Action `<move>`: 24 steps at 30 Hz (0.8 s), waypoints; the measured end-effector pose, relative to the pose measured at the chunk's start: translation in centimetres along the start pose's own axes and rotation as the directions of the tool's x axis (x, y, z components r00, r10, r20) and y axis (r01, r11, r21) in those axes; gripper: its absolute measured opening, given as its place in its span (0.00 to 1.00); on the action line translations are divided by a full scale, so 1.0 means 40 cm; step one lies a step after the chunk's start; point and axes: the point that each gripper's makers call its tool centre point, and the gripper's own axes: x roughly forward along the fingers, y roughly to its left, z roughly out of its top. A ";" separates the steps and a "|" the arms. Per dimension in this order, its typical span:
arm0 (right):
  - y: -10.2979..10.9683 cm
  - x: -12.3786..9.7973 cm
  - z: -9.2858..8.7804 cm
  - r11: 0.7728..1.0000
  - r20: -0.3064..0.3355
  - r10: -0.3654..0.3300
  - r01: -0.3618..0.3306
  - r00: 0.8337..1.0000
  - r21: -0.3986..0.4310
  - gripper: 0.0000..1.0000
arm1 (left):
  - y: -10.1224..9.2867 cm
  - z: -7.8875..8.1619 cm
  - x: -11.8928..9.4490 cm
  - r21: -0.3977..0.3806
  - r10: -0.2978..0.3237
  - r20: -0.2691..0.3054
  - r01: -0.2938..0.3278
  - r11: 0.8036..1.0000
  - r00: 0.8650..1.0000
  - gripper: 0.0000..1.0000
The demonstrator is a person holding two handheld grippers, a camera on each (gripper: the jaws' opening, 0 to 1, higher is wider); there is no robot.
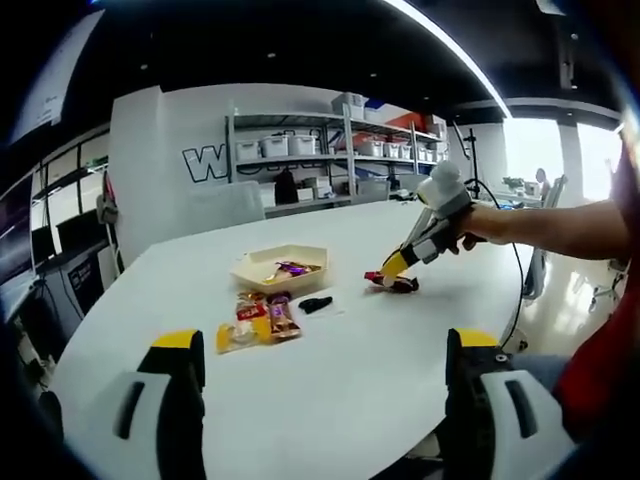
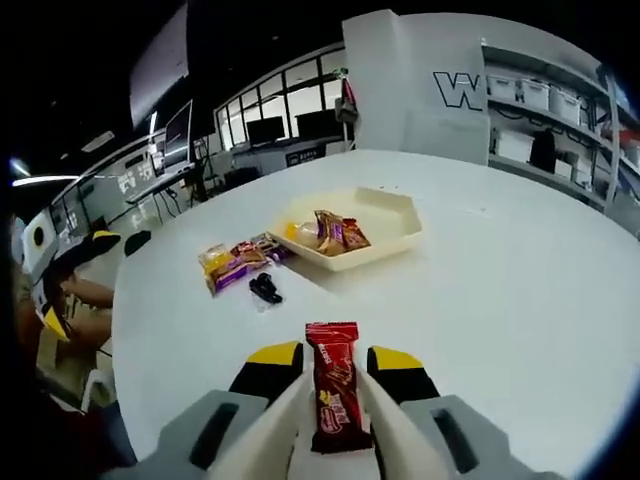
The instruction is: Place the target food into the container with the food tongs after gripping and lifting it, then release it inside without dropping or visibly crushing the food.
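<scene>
- Held between the right gripper's (image 2: 333,375) yellow-tipped jaws is one red snack packet (image 2: 334,395), low over the white table (image 2: 520,300).
- Jaws of the left gripper (image 1: 325,360) are spread wide, with nothing between them.
- One cream tray (image 2: 395,215) is seen with wrapped snacks inside; several more packets (image 2: 235,262) lie beside it.
- Storage shelves (image 1: 330,150) are seen behind.
</scene>
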 end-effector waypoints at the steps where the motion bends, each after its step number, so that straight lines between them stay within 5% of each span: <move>1: 0.001 -0.001 0.004 1.000 0.004 0.000 0.000 1.000 0.009 0.20 | 0.000 0.000 0.000 -0.001 -0.001 0.002 0.001 1.000 1.000 0.98; 16: 0.005 0.010 0.010 0.994 -0.010 -0.042 0.043 0.999 0.097 0.17 | 0.009 -0.011 -0.025 -0.006 -0.002 0.006 0.002 1.000 1.000 0.97; 19: 0.005 0.013 0.016 0.985 0.001 -0.042 0.041 0.999 0.166 0.16 | 0.010 -0.012 -0.034 -0.007 0.003 0.005 -0.003 1.000 1.000 0.97; 24: 0.009 0.009 0.040 0.987 0.017 -0.047 0.044 0.999 0.156 0.16 | 0.018 -0.017 -0.045 -0.008 0.013 -0.002 -0.013 1.000 1.000 0.97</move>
